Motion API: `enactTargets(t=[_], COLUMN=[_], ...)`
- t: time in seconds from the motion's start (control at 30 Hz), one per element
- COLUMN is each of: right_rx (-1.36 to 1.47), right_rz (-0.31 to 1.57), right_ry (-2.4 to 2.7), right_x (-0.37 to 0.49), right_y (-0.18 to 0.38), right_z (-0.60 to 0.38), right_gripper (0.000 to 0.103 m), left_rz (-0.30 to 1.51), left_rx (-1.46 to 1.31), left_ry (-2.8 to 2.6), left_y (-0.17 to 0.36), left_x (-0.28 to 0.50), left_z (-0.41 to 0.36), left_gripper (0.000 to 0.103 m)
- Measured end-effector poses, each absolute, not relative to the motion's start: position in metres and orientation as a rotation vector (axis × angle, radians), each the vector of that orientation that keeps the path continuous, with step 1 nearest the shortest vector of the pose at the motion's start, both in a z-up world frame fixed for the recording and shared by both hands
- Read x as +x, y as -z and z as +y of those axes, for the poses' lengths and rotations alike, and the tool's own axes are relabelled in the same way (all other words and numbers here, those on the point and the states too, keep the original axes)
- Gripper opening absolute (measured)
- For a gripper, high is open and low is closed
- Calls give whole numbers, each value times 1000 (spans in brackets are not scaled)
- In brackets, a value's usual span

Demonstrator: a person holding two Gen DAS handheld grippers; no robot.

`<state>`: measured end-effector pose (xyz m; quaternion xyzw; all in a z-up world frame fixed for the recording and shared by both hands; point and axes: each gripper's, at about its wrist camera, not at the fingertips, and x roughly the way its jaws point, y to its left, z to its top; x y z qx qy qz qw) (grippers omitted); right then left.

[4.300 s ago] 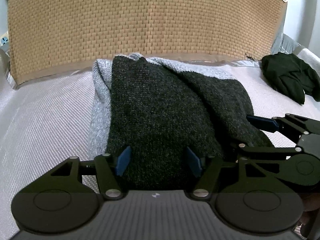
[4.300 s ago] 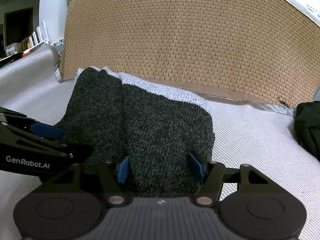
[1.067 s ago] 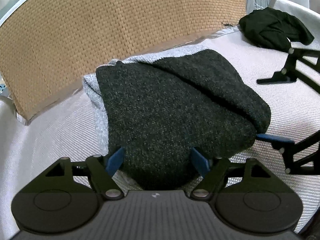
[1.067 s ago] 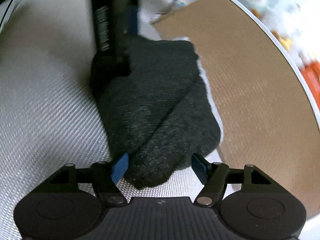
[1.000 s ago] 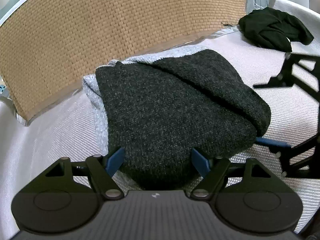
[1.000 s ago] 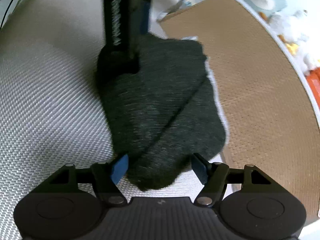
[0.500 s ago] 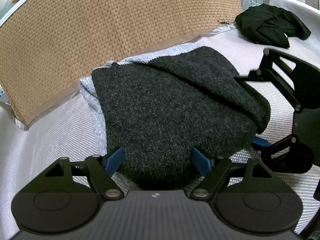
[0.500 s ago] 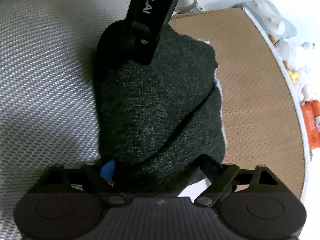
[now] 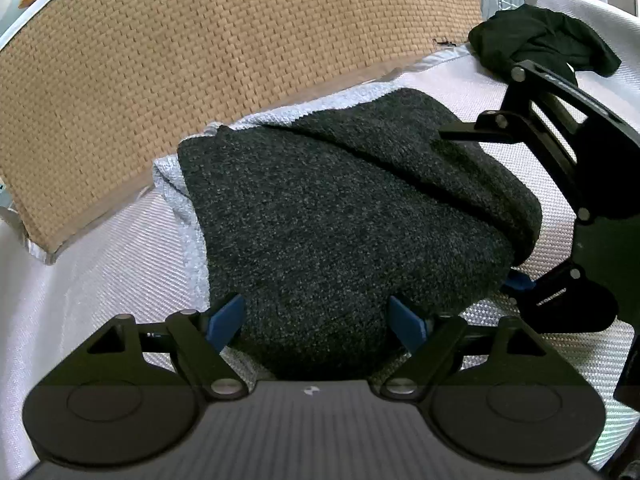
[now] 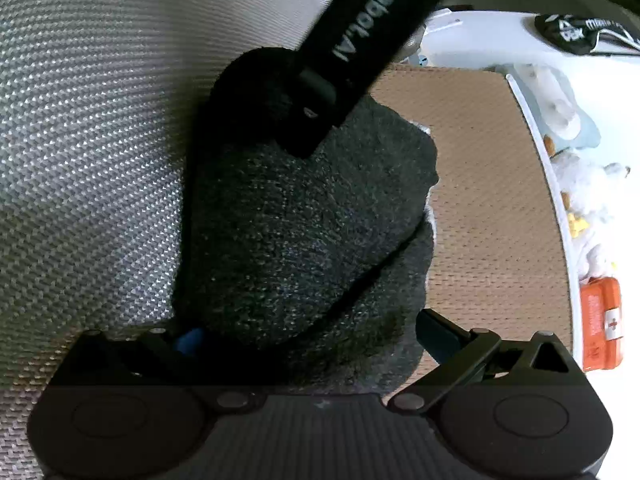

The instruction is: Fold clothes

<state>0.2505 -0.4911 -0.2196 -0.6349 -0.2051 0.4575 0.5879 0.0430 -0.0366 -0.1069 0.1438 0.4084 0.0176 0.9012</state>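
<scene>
Knitwear filled the left wrist view: a dark grey sweater (image 9: 352,216), folded into a thick bundle with a light grey layer showing at its 10 o'clock edge, lay on the white woven surface (image 9: 100,256) in front of a tan woven panel (image 9: 224,52). The left claw (image 9: 318,322) stood fairly wide, its jaws having just been opening, and the near end of the bundle sat between the blue pads without clear pressure from them. The right claw (image 9: 516,208) reached in at 3 o'clock, one finger above the fold and one below. A black garment (image 9: 544,42) lay well apart at 1 o'clock.

In the right wrist view, the sweater (image 10: 304,232) came up to the right claw (image 10: 312,338), whose jaws had just been opening very wide; the bundle lay between them, not squeezed. The left claw's finger (image 10: 360,40) came down at 12 o'clock onto the far end.

The knit looked soft, thick and rather heavy, so it would probably sag and unfold if lifted by one point. I judged that both claws should grip through all layers at opposite ends.
</scene>
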Motion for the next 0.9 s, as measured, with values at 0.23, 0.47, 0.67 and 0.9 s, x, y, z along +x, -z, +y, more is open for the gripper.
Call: enactTargets(t=[0.23, 0.47, 0.67, 0.9], right_rx=[-1461, -1492, -1474, -1488], right_rz=[-449, -443, -399, -400], right_ry=[-1086, -1089, -1112, -1130], right_x=[255, 249, 250, 254], right_y=[216, 220, 214, 210], right_z=[-488, -492, -491, -489], right_gripper=[101, 94, 93, 93], left_rz=[839, 836, 836, 831], left_rx=[299, 294, 299, 311], left_ry=[-42, -48, -51, -51], left_y=[108, 109, 111, 110], left_x=[44, 43, 45, 44], left_z=[-37, -36, -36, -37], left_gripper=[83, 83, 84, 84])
